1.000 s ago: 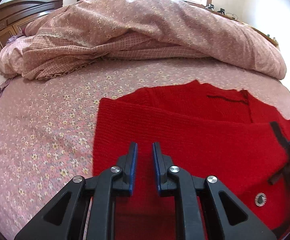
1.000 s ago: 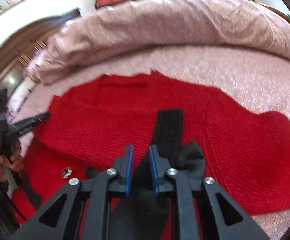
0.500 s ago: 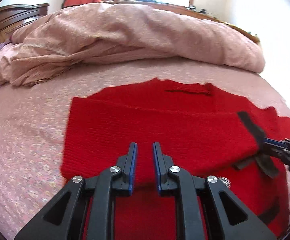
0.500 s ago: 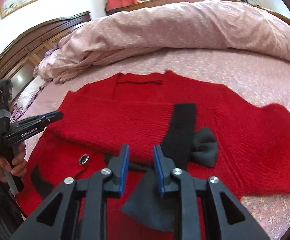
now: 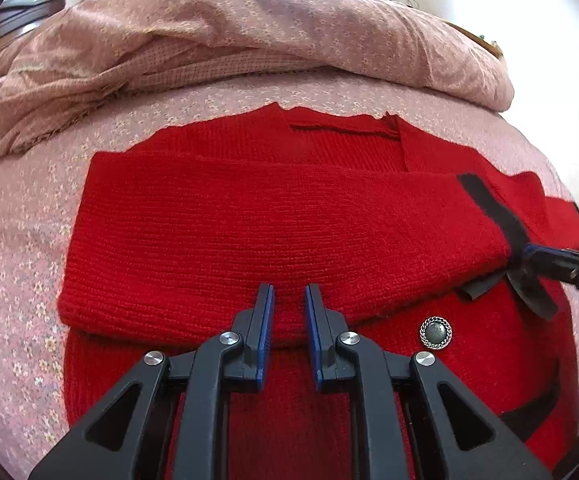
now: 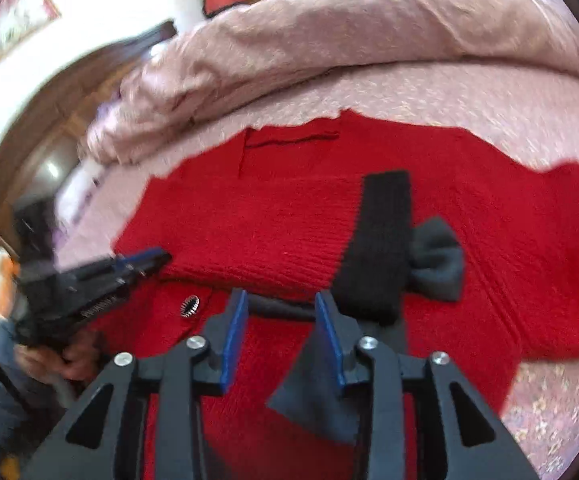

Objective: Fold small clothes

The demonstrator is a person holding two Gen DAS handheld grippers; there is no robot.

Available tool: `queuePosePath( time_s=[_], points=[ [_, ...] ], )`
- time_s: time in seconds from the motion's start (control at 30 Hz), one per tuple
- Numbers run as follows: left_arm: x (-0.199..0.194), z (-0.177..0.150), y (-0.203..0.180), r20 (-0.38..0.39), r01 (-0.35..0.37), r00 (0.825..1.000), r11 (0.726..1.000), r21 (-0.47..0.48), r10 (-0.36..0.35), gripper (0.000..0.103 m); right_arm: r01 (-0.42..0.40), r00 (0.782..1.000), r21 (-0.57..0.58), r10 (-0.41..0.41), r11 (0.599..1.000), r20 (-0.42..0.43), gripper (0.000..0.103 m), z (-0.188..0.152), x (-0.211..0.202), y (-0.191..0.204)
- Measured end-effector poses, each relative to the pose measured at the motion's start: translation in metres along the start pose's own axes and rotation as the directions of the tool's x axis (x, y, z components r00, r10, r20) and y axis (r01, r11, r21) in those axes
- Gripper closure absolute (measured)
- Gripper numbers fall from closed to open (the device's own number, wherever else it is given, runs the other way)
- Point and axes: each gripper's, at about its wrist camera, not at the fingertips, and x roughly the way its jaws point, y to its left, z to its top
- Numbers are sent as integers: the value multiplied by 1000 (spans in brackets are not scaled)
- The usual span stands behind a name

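one red cardigan (image 5: 273, 216), one metal button (image 5: 435, 332) — two hand-held grippers, left (image 5: 289, 300), right (image 6: 281, 300)

Red cardigan (image 5: 273, 224), pink floral bedsheet (image 5: 21, 264)

1. Left gripper (image 5: 289, 300) points forward and slightly down, its jaws parted by a narrow gap with nothing between them
2. Right gripper (image 6: 281, 304) reaches forward, jaws spread wider and holding nothing
3. A bare hand (image 6: 59, 362), blurred, grips the left gripper's handle

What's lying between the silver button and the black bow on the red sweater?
In the right wrist view, the sleeve's black cuff crosses between button and bow.
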Motion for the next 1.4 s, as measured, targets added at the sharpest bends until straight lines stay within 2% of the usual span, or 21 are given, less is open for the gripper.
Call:
queuePosePath(
  time_s=[0.07,0.13,0.3,0.4,0.5,0.53,0.57,0.63,0.77,0.87,0.93,1.17,1.27,1.3,1.33,1.4],
  points=[
    [-5,0,1,2,-4,1000,1000,-9,4,93,60,998,-35,-59,998,19,57,1,-12,-7],
    [-9,-1,1,4,-1,1000,1000,-14,1,93,135,991,-104,-133,985,25,57,0,-17,-10],
    [-5,-1,4,-3,5,1000,1000,-24,-5,93,180,982,-221,-188,958,-14,57,-8,-7,-11],
    [-3,1,4,-5,7,1000,1000,-30,-7,93,223,973,-284,-231,932,6,57,-13,1,-6],
    [-3,0,3,-2,5,1000,1000,-20,-5,93,205,978,-290,-209,935,20,60,-10,8,-6],
    [-3,0,3,-1,3,1000,1000,-16,-3,93,204,978,-297,-206,933,23,80,-9,10,-5],
    [-3,0,3,0,2,1000,1000,-14,-2,93,215,976,-300,-217,930,25,93,-7,11,-5],
    [-4,0,3,-3,4,1000,1000,-16,-4,93,189,982,-268,-189,945,26,93,-1,9,-7],
    [-4,1,4,-8,9,1000,1000,-25,-9,93,53,996,-108,-45,993,77,93,16,-9,-20],
    [-4,1,4,-7,6,1000,1000,-22,-6,92,-32,994,11,31,999,102,93,20,-14,-34],
    [-3,1,3,-7,2,1000,1000,-19,-2,92,-46,994,54,40,997,103,93,17,-14,-41],
    [-3,1,3,-9,-1,1000,1000,-20,0,92,34,999,54,-34,998,-3,90,3,-2,-47],
    [-3,2,4,-11,-2,1000,1000,-27,2,92,67,998,37,-67,997,0,90,1,-6,-48],
    [-3,2,4,-11,-2,1000,1000,-26,2,92,93,996,32,-93,995,0,90,2,-7,-48],
    [-3,2,4,-10,-2,1000,1000,-24,1,92,167,986,15,-167,986,-4,90,4,-9,-46],
    [-3,2,4,-10,-1,1000,1000,-22,0,92,256,967,-8,-256,967,12,90,7,-14,-44]
  ],
)
